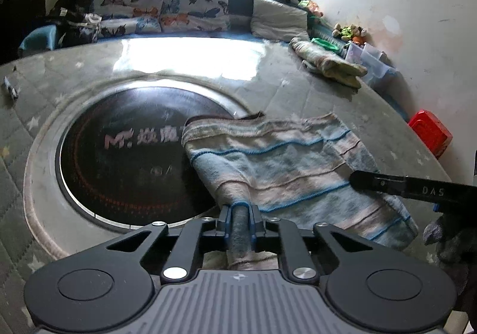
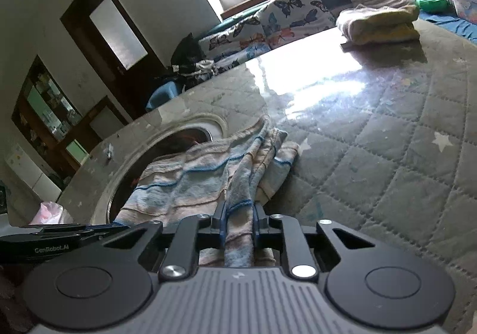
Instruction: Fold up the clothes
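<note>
A striped blue, pink and white cloth (image 1: 283,161) lies on the round table, partly over the black hob. My left gripper (image 1: 240,210) is shut on its near left corner, a bunched roll of cloth between the jaws. My right gripper (image 2: 240,210) is shut on the near right edge of the same cloth (image 2: 190,179), which gathers into folds in front of it. The right gripper also shows in the left wrist view (image 1: 396,182), at the cloth's right side. The left gripper shows in the right wrist view (image 2: 53,237), at lower left.
A black round hob (image 1: 125,161) sits in the middle of the quilted grey table cover (image 2: 387,155). A folded yellow and white cloth (image 1: 328,61) lies at the far right of the table. Butterfly cushions (image 1: 167,12), toys and plastic boxes (image 1: 372,60) line the bench behind. A red box (image 1: 430,131) sits beyond the edge.
</note>
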`<state>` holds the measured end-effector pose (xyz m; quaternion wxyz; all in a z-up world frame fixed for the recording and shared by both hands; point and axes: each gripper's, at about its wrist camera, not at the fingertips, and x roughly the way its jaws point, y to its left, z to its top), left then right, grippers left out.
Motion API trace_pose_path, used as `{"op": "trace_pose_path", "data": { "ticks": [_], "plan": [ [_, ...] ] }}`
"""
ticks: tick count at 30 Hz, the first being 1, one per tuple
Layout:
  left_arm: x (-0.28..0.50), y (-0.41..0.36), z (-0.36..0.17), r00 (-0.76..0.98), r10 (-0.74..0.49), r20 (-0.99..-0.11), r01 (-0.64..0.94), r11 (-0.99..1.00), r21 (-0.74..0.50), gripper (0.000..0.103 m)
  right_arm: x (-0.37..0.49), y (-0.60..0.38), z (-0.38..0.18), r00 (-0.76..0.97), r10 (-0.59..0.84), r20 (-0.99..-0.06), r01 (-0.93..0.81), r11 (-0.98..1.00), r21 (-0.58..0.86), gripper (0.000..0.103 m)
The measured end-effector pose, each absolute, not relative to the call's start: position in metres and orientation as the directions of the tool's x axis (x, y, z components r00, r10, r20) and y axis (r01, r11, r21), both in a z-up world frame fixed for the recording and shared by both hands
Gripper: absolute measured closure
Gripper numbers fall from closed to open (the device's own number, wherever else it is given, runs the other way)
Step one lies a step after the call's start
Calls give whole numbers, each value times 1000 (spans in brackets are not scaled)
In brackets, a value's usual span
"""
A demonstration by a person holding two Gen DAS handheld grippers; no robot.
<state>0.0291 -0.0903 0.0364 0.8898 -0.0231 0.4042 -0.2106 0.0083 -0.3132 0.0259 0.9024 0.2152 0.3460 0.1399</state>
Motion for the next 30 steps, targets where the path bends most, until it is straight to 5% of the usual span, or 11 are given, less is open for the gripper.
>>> {"op": "trace_pose_path", "data": {
  "ticks": [30],
  "plan": [
    [75, -218, 92, 649, -448, -615, 529, 847, -59, 93, 24, -387, 104, 866, 200, -458, -38, 940, 339, 89]
  ]
}}
